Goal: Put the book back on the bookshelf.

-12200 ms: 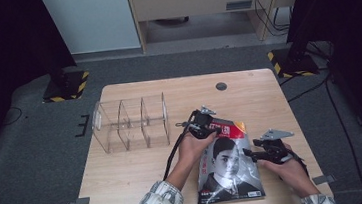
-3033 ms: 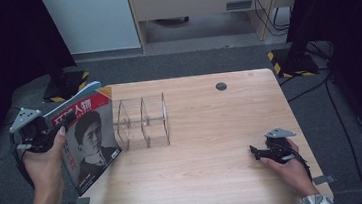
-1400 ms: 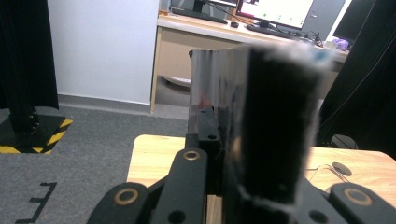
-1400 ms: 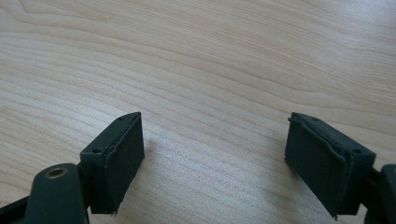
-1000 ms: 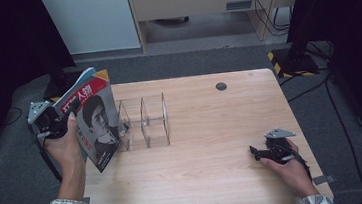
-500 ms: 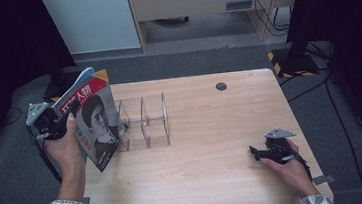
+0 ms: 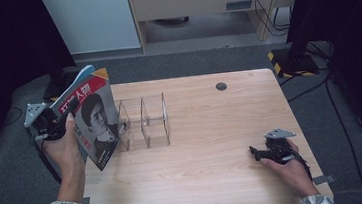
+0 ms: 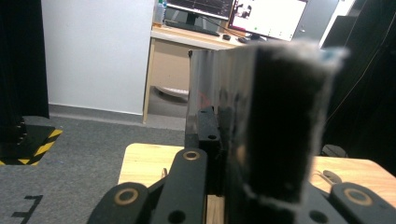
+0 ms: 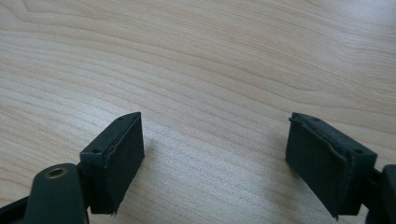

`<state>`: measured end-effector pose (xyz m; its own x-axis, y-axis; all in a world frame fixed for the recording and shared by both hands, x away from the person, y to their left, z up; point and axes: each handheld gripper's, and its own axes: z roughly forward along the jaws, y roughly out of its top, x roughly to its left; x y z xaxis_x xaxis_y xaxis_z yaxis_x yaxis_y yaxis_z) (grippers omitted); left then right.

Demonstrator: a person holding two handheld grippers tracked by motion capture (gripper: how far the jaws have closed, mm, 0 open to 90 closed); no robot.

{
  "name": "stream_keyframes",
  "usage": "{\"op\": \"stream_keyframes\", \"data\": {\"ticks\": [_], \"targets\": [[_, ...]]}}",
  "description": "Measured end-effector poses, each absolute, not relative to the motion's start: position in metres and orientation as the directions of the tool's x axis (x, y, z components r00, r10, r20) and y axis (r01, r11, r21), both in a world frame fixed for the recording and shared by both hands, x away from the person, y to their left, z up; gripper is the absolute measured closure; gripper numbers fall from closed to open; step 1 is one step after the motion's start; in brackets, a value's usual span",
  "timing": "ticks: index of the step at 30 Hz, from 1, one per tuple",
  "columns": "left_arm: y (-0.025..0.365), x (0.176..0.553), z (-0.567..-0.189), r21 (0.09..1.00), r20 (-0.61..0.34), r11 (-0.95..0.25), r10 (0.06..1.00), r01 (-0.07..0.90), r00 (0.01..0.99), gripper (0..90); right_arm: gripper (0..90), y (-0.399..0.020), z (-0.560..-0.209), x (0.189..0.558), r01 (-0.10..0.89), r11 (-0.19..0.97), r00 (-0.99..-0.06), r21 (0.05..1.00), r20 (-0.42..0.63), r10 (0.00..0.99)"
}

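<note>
The magazine stands nearly upright off the left end of the table, its cover facing the camera and its lower corner hanging just beside the table's left edge, close to the clear rack. The left gripper is clamped on it near the spine edge; in the left gripper view the jaws press tight on the blurred, dark mass of pages, so the grip looks firm enough to carry the weight. Held on end like this, the magazine probably suits a slide into one of the rack's upright slots, since those dividers take things edgewise rather than flat. The rack sits on the left half of the table, its nearest slot next to the magazine, though the clear walls make it hard to say whether the magazine touches it. The left hand wraps the gripper from below, steadying the load. Well apart, on the near right part of the table, the right gripper rests low on the wood, out of the way; its jaws stand wide with only bare table between the pads. A small dark disc lies far back.
</note>
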<state>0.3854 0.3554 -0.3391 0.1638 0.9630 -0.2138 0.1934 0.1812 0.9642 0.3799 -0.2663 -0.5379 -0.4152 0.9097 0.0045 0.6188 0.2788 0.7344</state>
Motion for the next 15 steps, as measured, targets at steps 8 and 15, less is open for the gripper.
{"op": "stream_keyframes", "data": {"ticks": [8,15], "targets": [[0.3557,0.3866,-0.3410,0.969,-0.207,0.179,0.965,0.173,0.159,86.3,19.5,-0.2661,-0.5379,0.3798,0.619,0.278,-0.414,0.735,0.005,0.910],[0.3538,0.3868,-0.3468,0.971,-0.208,0.182,0.963,0.153,0.171,86.3,19.6,-0.2661,-0.5379,0.3795,0.617,0.281,-0.417,0.735,0.003,0.909]]}}
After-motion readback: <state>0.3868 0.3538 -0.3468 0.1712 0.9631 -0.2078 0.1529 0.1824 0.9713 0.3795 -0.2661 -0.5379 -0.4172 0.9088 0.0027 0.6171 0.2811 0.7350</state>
